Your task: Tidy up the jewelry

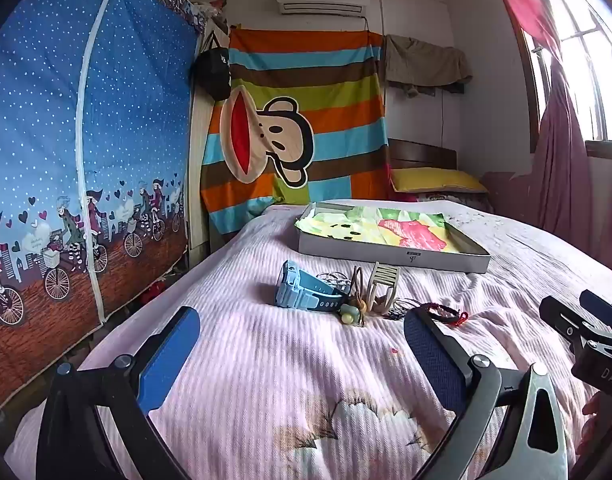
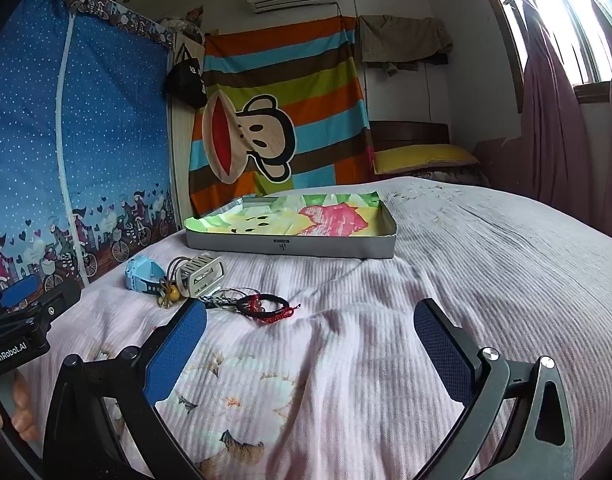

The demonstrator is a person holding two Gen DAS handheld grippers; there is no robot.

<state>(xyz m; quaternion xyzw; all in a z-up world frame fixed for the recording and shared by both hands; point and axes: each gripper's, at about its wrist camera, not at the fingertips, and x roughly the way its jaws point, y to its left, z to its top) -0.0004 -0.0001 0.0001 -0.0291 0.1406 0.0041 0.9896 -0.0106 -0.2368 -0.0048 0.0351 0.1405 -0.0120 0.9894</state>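
A small heap of jewelry lies on the pink bedspread [image 1: 266, 380]: a light blue watch [image 1: 306, 292], a cream hair claw [image 1: 382, 286], thin metal rings [image 1: 334, 278], a green-beaded hair tie [image 1: 352, 312] and a red-and-black cord bracelet [image 1: 446, 312]. Behind it sits a shallow grey box [image 1: 390, 258] lined with bright cloth. My left gripper [image 1: 302, 352] is open, empty, short of the heap. In the right wrist view the watch [image 2: 144, 276], claw [image 2: 200, 276] and bracelet [image 2: 266, 306] lie ahead to the left of my open, empty right gripper [image 2: 310, 344]; the box [image 2: 290, 246] stands beyond.
A blue fabric wardrobe [image 1: 86, 140] stands left of the bed. A striped monkey cloth [image 1: 298, 120] hangs at the back, with a yellow pillow [image 1: 434, 180] by the headboard. Pink curtains [image 1: 558, 160] and a window are on the right. A hand [image 2: 22, 412] holds the left gripper's handle.
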